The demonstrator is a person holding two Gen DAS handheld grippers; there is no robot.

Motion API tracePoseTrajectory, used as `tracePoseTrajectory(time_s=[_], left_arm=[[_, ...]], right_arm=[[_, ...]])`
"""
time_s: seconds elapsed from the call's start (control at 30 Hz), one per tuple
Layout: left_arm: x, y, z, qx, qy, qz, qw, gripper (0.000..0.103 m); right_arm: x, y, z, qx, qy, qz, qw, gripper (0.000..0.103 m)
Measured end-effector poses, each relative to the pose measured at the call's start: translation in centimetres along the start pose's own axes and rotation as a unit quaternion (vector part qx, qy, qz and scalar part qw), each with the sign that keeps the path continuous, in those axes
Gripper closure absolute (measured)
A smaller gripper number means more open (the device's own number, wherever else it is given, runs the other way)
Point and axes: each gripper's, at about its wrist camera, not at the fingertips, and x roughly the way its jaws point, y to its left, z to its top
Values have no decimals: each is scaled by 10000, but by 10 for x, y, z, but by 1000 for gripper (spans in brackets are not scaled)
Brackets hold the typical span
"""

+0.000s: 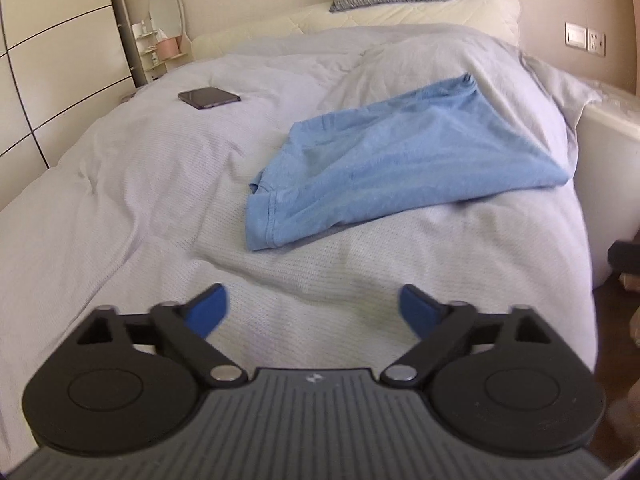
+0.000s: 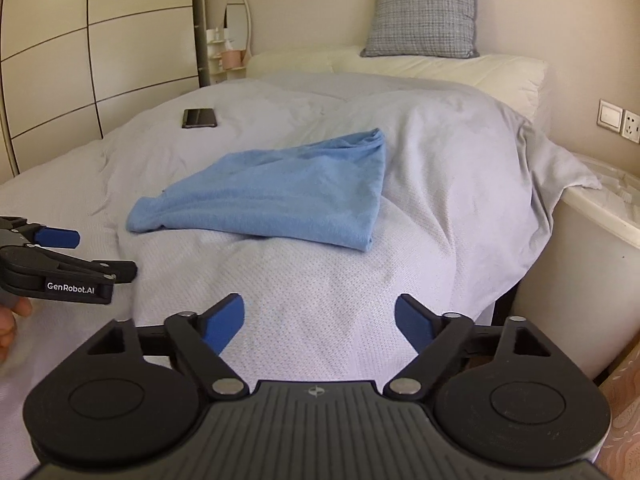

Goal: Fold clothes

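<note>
So the light blue cotton garment (image 1: 376, 160) is lying loosely folded on the pale grey quilted bedspread (image 1: 140, 184), ahead of both tools and well apart from them. Its long axis runs diagonally, near-left corner to far-right corner. The left gripper (image 1: 314, 312) has its blue-padded jaws spread wide with nothing between them, and the right gripper (image 2: 319, 322) is the same, wide and empty. From the left view the cloth sits ahead and to the right; from the right view it's ahead, slightly left. Neither looks clearly nearer. A dark phone (image 1: 209, 97) sits further up the bed.
</note>
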Motion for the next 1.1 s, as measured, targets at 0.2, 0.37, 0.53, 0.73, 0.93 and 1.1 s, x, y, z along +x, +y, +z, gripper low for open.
tracePoseTrajectory(time_s=[0.2,0.37,0.53,0.73,0.93,1.1], left_arm=[[-36,2,0,-276,-266,-71,9992,1],[-68,10,-5,-674,-269,-332,9968,1],[-101,15,-13,-863,-310,-311,9953,1],[-141,23,-21,-1032,-413,-146,9937,1],[-170,22,-23,-949,-298,-212,9948,1],[-190,14,-26,-970,-336,-198,9945,1]], right_arm=[[-22,7,8,68,57,-92,9999,4],[-44,12,13,169,16,-152,9997,3],[-64,18,16,234,0,-131,9996,2],[-93,25,17,473,-22,-164,9987,2],[-120,29,21,743,16,-326,9967,2],[-141,36,26,549,-120,-354,9978,2]])
